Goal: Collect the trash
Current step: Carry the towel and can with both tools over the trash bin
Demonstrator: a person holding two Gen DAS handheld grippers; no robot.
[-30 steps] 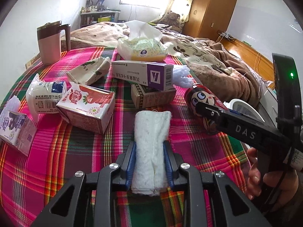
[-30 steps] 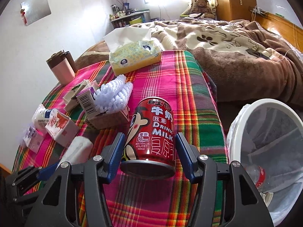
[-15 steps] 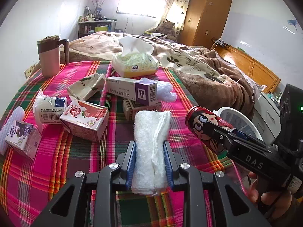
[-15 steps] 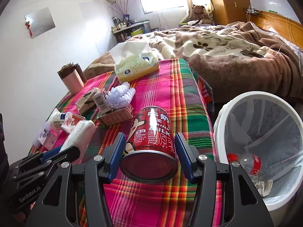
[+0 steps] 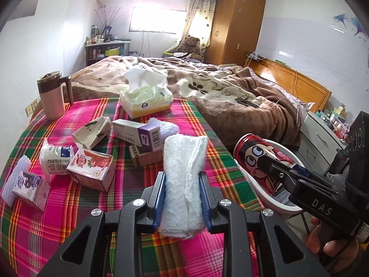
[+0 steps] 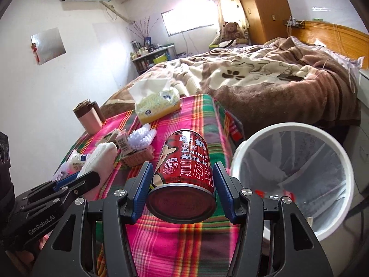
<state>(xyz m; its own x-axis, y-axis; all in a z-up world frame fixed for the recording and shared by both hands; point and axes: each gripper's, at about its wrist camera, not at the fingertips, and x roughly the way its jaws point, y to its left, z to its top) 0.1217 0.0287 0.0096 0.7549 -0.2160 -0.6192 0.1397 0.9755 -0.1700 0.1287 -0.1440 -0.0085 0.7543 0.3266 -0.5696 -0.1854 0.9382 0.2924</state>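
Note:
My left gripper is shut on a folded white cloth and holds it above the plaid table. My right gripper is shut on a red milk can, held over the table's right edge beside the white trash bin. The can and the right gripper also show in the left wrist view, in front of the bin's rim. The cloth shows in the right wrist view too.
On the table lie several cartons and boxes: a strawberry carton, a purple carton, a medicine box, white netting, a tissue box and a pink mug. A bed stands behind.
Both grippers have lifted with their loads. The right gripper has carried the can rightward toward the bin. The table items now look lower and farther off.

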